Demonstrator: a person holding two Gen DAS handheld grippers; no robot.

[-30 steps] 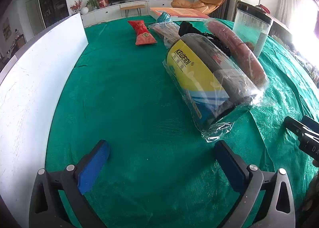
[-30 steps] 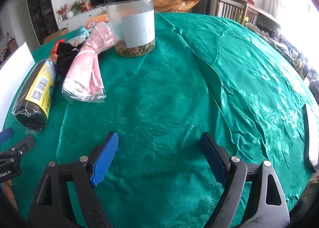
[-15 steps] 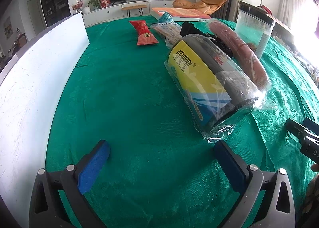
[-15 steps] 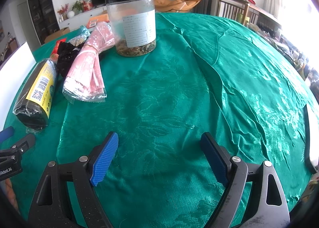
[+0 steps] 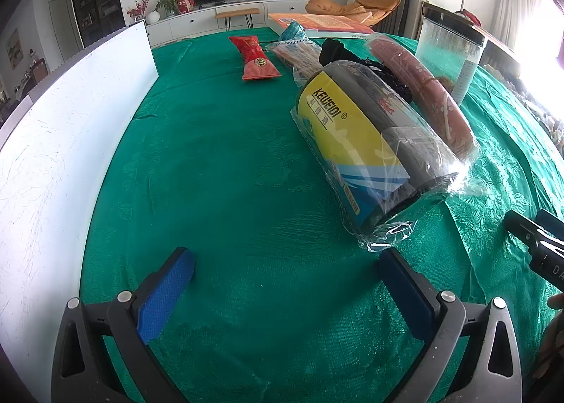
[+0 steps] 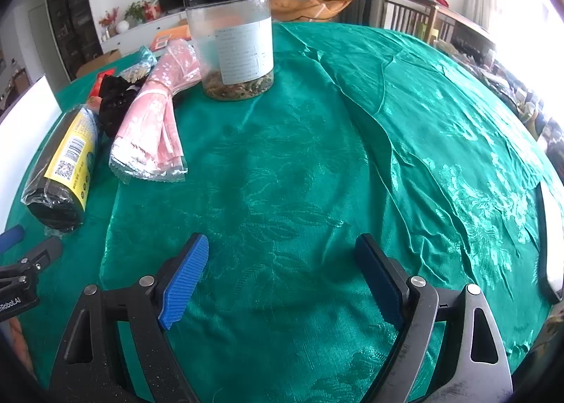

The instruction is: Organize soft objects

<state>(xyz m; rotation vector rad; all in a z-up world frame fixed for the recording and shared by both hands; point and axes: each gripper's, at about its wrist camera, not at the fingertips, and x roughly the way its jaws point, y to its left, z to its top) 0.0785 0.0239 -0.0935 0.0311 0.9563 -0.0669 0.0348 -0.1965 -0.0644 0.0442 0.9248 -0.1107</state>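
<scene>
While both tools hover, all lies thus, largest first:
Tablecloth (image 5: pixel 218 163): one, green, patterned.
White board (image 5: pixel 53 142): one, at nine o'clock in the left view.
Black roll (image 5: pixel 366 142): one, plastic-wrapped, yellow label reading "KEUEIDI"; at two o'clock of the left gripper (image 5: pixel 285 272); larger in frame than a second ago.
Jar (image 6: pixel 232 47): one, clear, black lid, white label unreadable; twelve o'clock of the right gripper (image 6: pixel 282 262).
Pink pack (image 6: pixel 155 121): one, beside the roll.
Red pouch (image 5: pixel 257 59): one, writing unreadable.
Grippers: two, each spread wide, holding nothing.
</scene>
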